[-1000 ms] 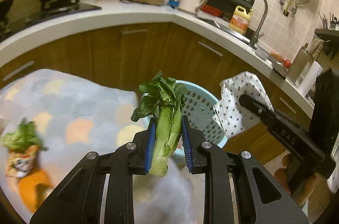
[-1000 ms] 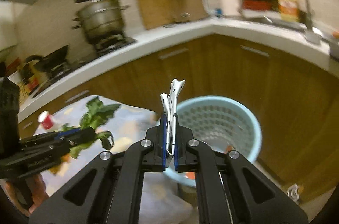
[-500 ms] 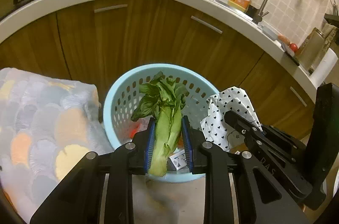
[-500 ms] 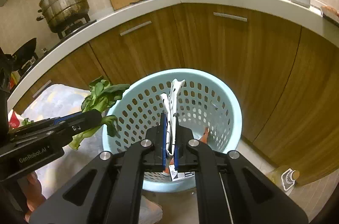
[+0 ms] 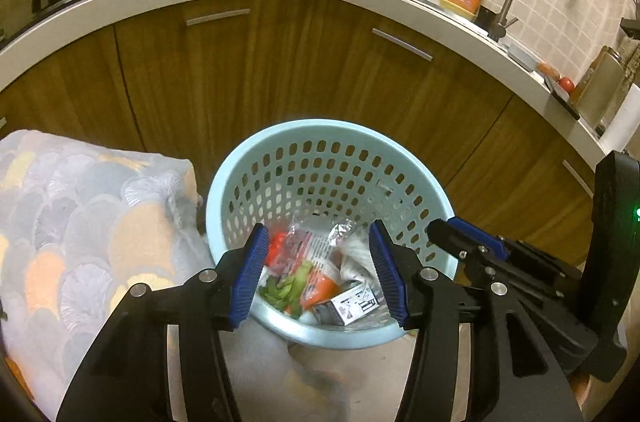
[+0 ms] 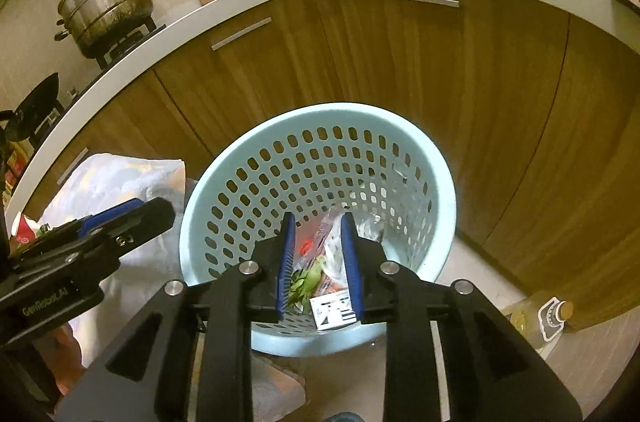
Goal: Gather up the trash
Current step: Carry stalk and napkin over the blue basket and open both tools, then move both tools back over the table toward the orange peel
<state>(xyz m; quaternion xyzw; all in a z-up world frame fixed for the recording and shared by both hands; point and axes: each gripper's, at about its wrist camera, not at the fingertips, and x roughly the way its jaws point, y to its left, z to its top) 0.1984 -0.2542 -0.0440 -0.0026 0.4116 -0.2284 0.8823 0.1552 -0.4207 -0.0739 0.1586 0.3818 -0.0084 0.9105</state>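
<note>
Trash (image 5: pixel 320 274) sits at the bottom of the pale blue basket (image 5: pixel 224 190), and from the left wrist camera I look straight down into it: a limp green vegetable stalk (image 5: pixel 288 288), an orange wrapper, a small printed carton (image 5: pixel 352 306), some crinkly clear plastic and something red. My left gripper (image 5: pixel 320 278) hangs over the near rim with its jaws just spread apart and nothing between the blue pads. All of it looks light to me. I judge the stalk soft and bendy, best pinched low on the firm stem, not the leaves (they would tear or slip). The carton seems stiff enough to take by its flat sides; the film would crush and slide, so I would bunch it. A patterned blanket (image 5: pixel 80 230) lies just beside the basket on the left.

From the right wrist camera the same basket (image 6: pixel 440 182) fills the middle, in front of brown cabinet doors (image 6: pixel 440 70). My right gripper (image 6: pixel 318 262) points down into it, its jaws having just eased a little way apart, and I see no item pinched between them, only the heap showing through the gap: green stalk (image 6: pixel 306 280), carton (image 6: pixel 332 310), clear wrap. The left gripper (image 6: pixel 120 218) shows at the left edge over the blanket. A plastic bottle (image 6: pixel 536 318) lies on the floor to the right of the basket, apart from it; smooth and round, it may roll, so I would grip across its body.
</note>
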